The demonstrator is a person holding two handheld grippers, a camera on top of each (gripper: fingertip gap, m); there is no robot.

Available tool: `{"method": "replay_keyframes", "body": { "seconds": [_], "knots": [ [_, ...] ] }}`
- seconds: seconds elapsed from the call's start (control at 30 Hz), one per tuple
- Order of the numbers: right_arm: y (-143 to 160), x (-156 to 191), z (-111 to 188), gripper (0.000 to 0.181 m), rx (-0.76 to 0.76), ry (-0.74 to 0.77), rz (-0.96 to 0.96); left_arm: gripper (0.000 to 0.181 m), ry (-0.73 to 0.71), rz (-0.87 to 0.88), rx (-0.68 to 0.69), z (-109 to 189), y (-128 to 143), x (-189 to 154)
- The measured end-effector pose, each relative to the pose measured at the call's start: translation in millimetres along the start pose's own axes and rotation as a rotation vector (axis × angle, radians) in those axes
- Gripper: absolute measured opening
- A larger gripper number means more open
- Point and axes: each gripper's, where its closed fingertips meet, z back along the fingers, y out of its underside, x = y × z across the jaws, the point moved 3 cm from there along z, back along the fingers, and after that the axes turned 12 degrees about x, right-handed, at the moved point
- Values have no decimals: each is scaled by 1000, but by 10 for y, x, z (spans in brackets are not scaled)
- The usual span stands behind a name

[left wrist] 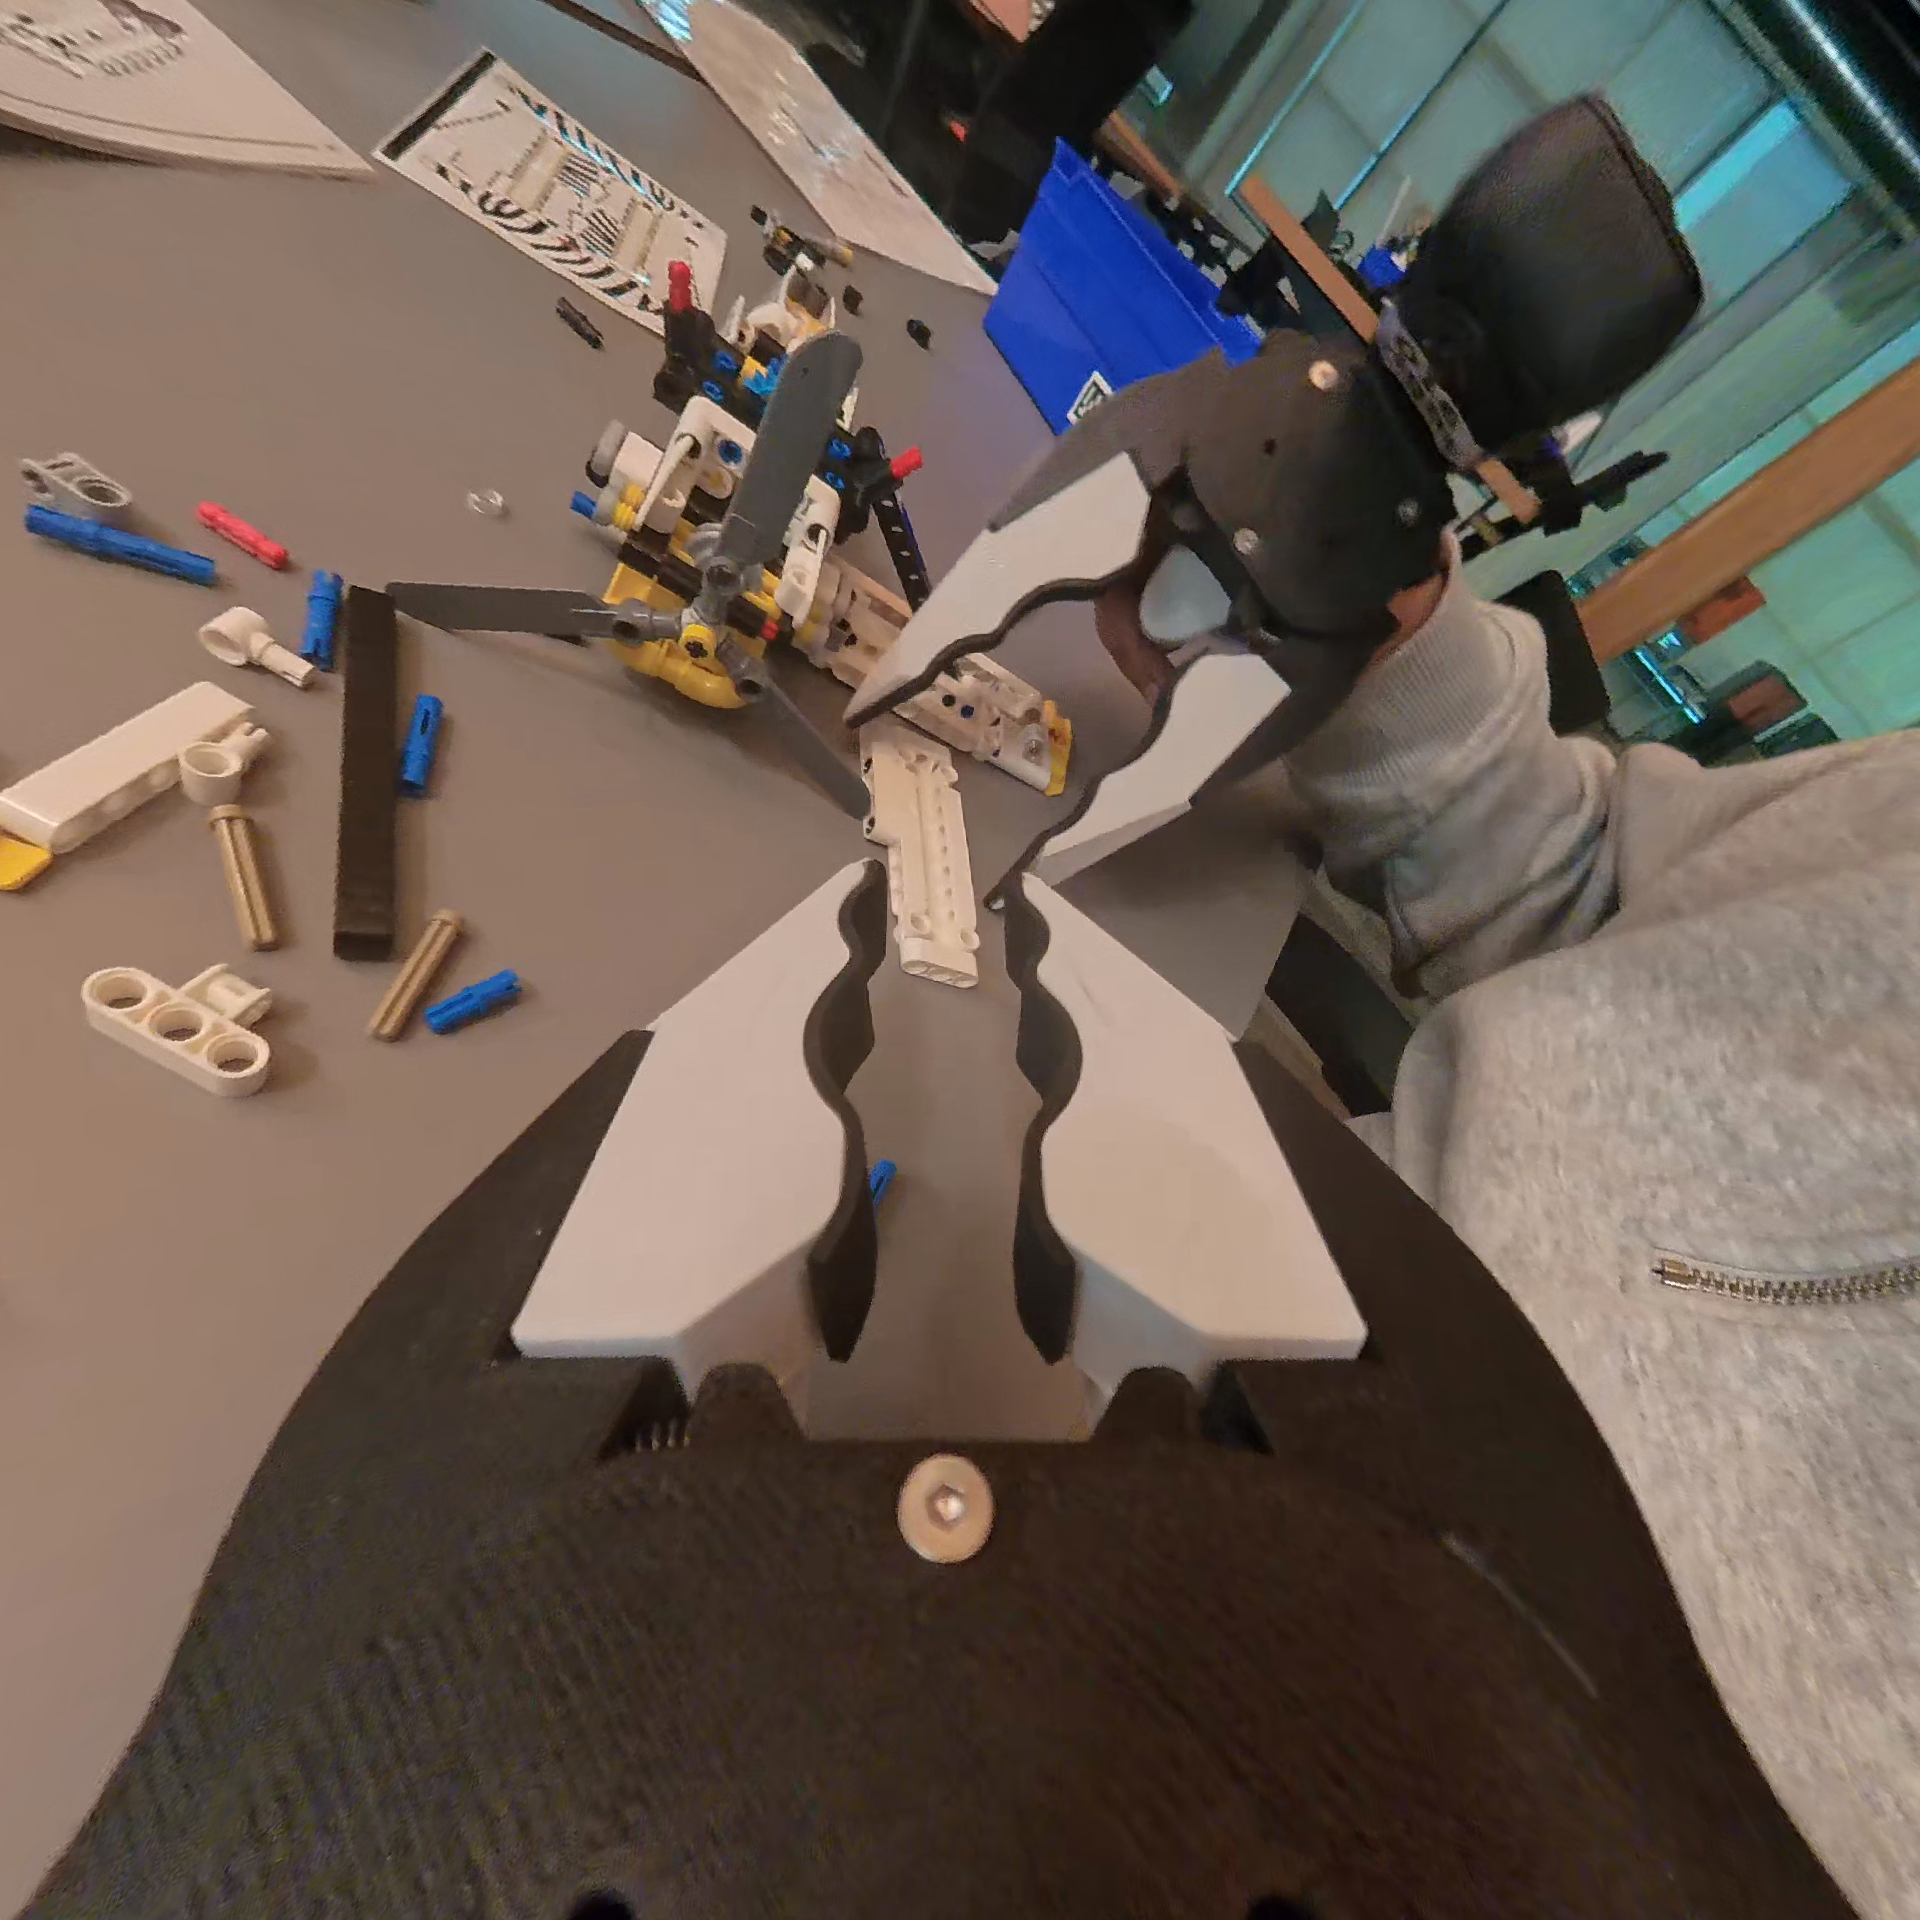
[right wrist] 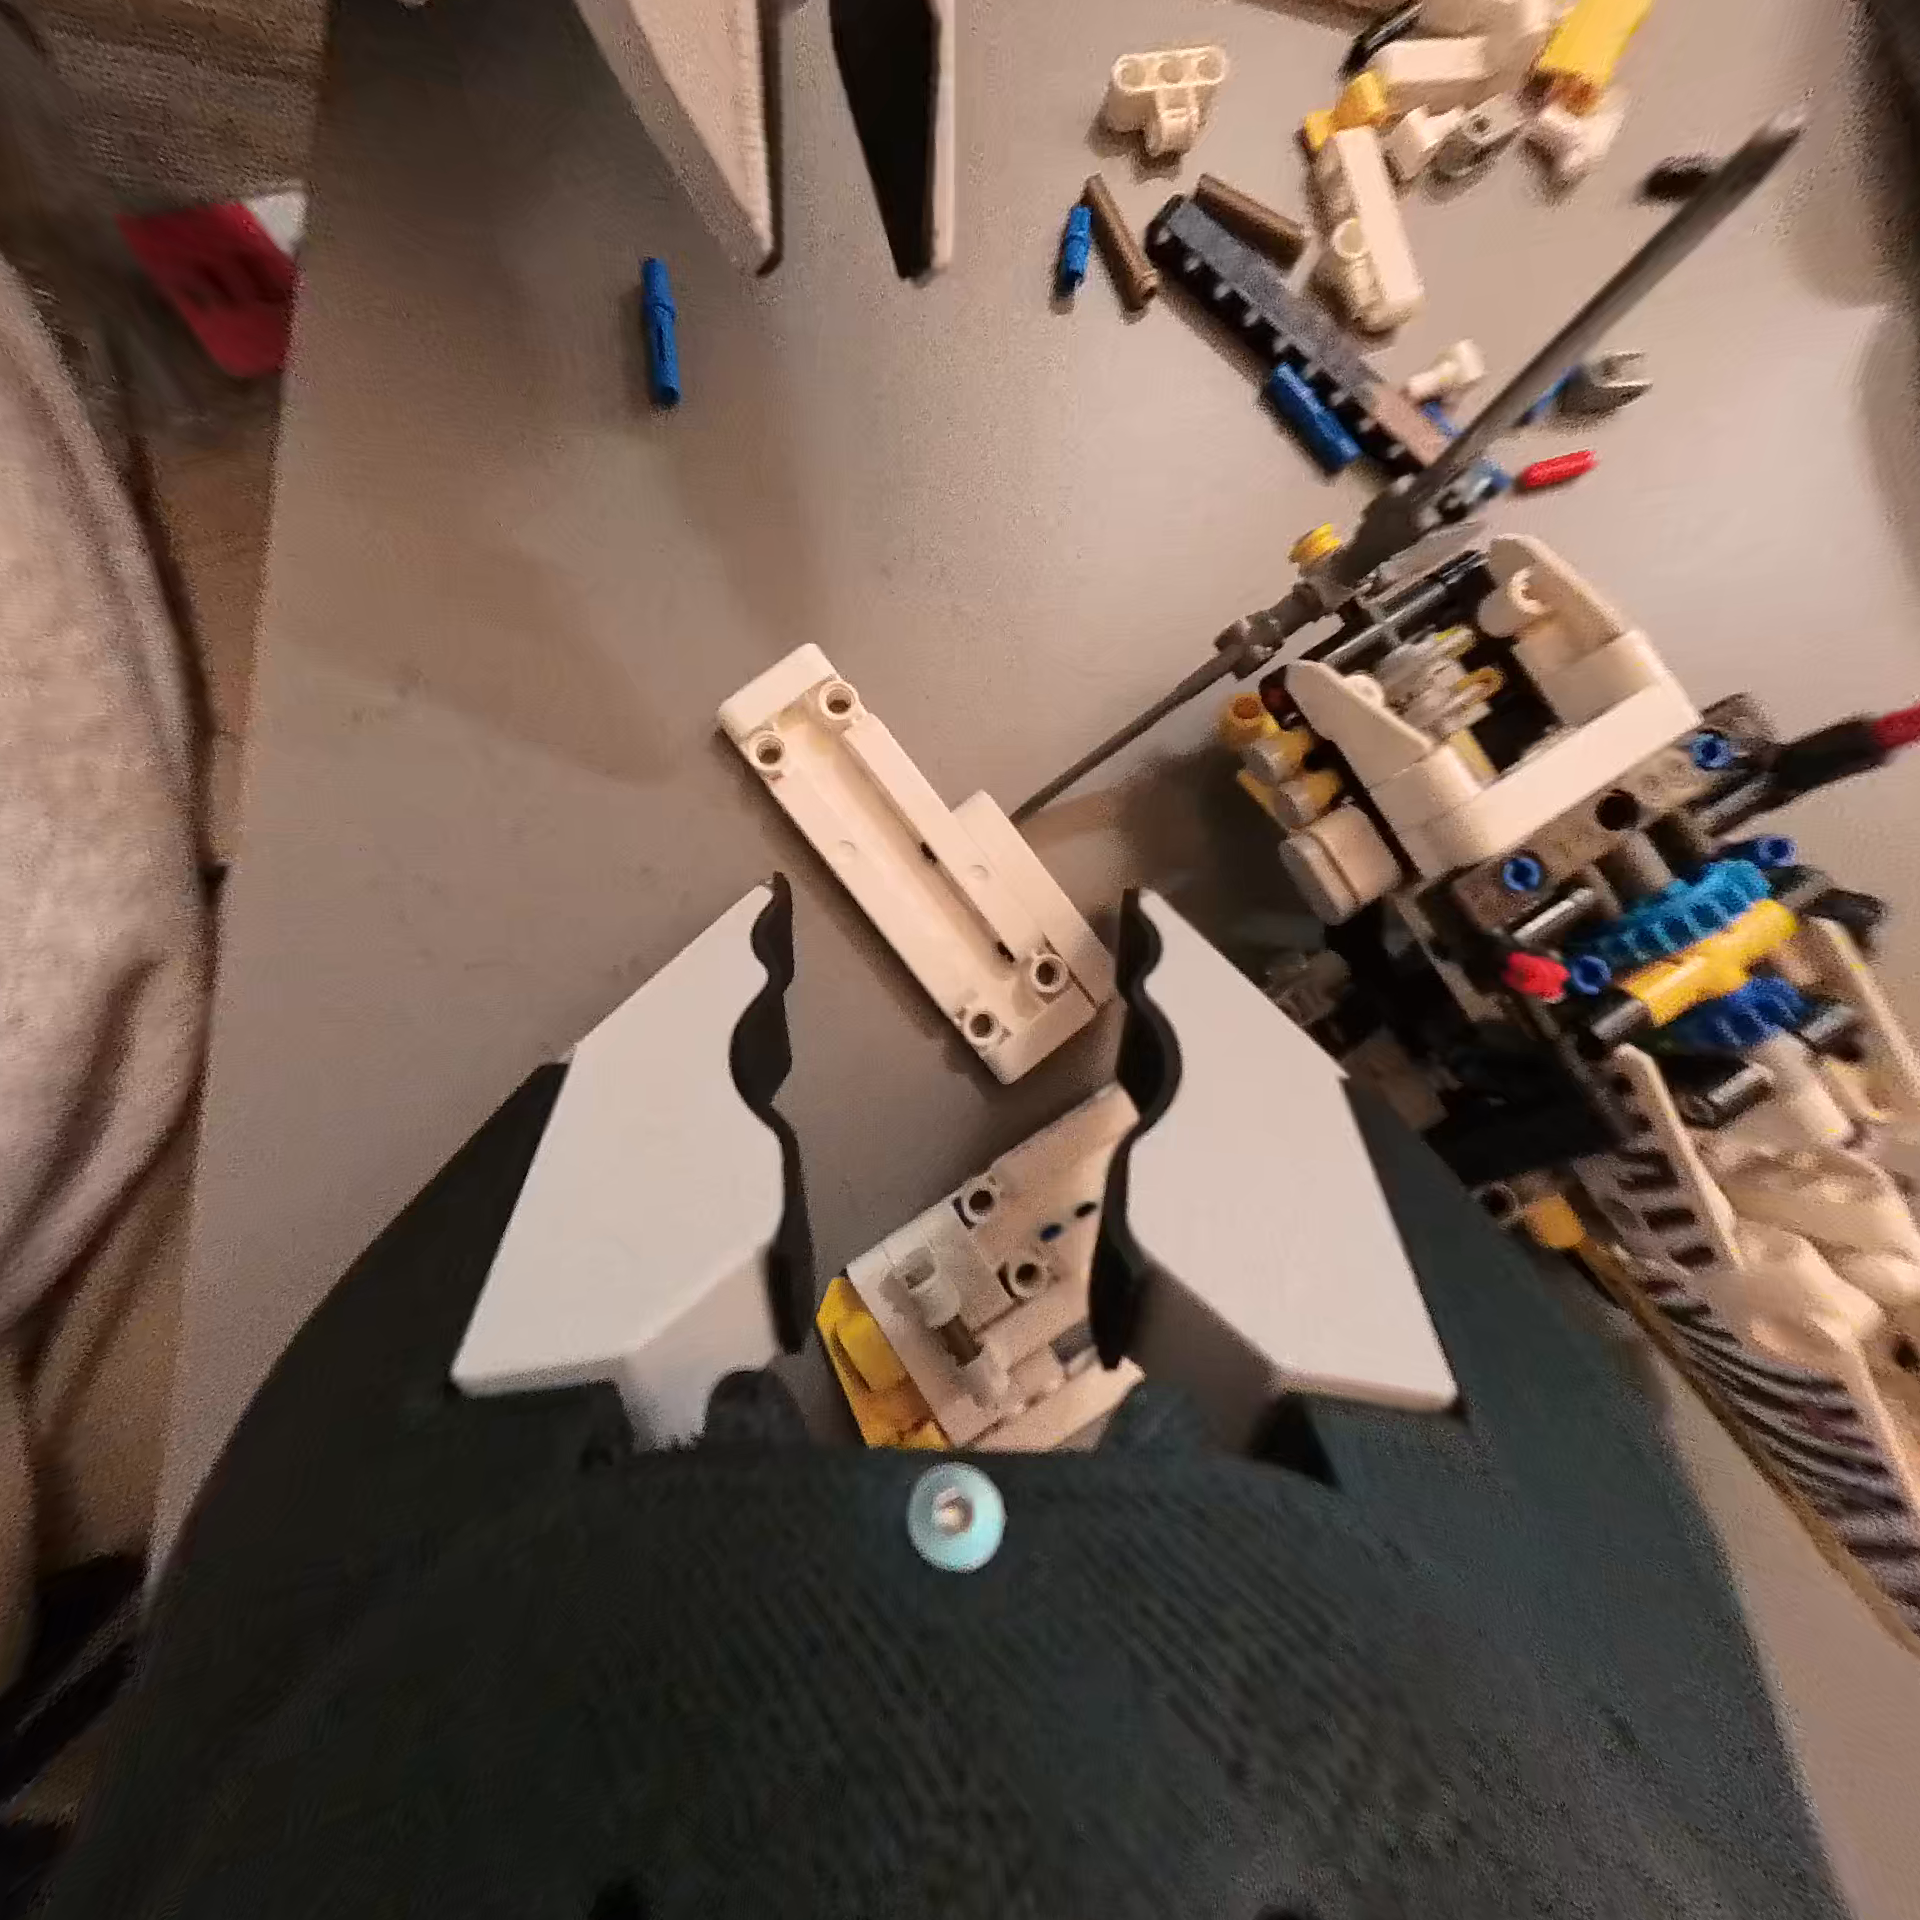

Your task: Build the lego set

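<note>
The left gripper hangs low over the grey table with its jaws parted and nothing between them; its tips sit just short of the near end of a long white panel lying flat. The right gripper is spread wider and also holds nothing. It comes down over the same white panel, whose far corner lies near the right-hand finger, though I cannot tell whether they touch. A white and yellow block lies on the table under this gripper's throat.

The panel looks like light, stiff, smooth plastic — likely to skate on the tabletop if nudged at one end. A pinch across its two long edges near the middle seems the surest hold, since the flat face offers nothing to grip.

Beyond it sits the half-built model with grey propeller blades, held together by pins and probably easy to knock apart. Loose parts lie scattered to the left — a black beam, blue pins, tan axles, a white three-hole piece. Printed sheets lie at the far edge of the table.
</note>
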Motion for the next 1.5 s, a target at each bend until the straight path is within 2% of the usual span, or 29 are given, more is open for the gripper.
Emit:
{"method": "replay_keyframes", "body": {
  "seconds": [0.1, 0.23, 0.3, 0.47, 0.57, 0.63, 0.7, 0.77, 0.9, 1.0, 1.1, 1.2, 1.33, 1.43, 1.5],
  "knots": [
    [-5, 18, -14, 43, 20, -110, -23, 24, 1, 1, 23, -16, 21, -9],
    [-25, 128, 4, 38, 17, -109, -36, 37, -14, 3, 77, -59, 79, 0],
    [-77, 185, 43, 37, -47, -44, -25, 43, -8, 20, 94, -88, 99, -6],
    [-369, 261, 408, 36, -378, 291, 81, 52, 62, 73, 83, -143, 91, -89],
    [-422, 260, 543, 35, -385, 522, 177, 36, 165, 81, 26, -87, 23, -208],
    [-462, 274, 591, 35, -385, 614, 233, 29, 211, 82, 3, -61, -3, -265],
    [-515, 313, 622, 34, -411, 641, 263, 24, 240, 84, -27, -52, -27, -303],
    [-556, 333, 639, 35, -425, 664, 278, 7, 282, 87, -70, -32, -63, -359],
    [-592, 319, 633, 35, -418, 728, 300, 3, 276, 82, -110, 10, -97, -353],
    [-627, 308, 628, 37, -443, 699, 270, 3, 217, 18, -121, 53, -97, -316],
    [-664, 260, 681, 56, -514, 547, 132, 4, 79, -69, -127, 195, -91, -183],
    [-699, 109, 830, 60, -591, 414, -29, 3, -6, -149, -146, 395, -45, -109],
    [-893, -120, 982, 59, -623, 337, -105, 3, -133, -174, -135, 594, 86, 86],
    [-1179, -262, 946, 58, -561, 283, -100, 3, -219, -176, -137, 722, 162, 227],
    [-1370, -294, 859, 34, -493, 197, -76, 4, -248, -181, -153, 805, 181, 266]
  ]
}}
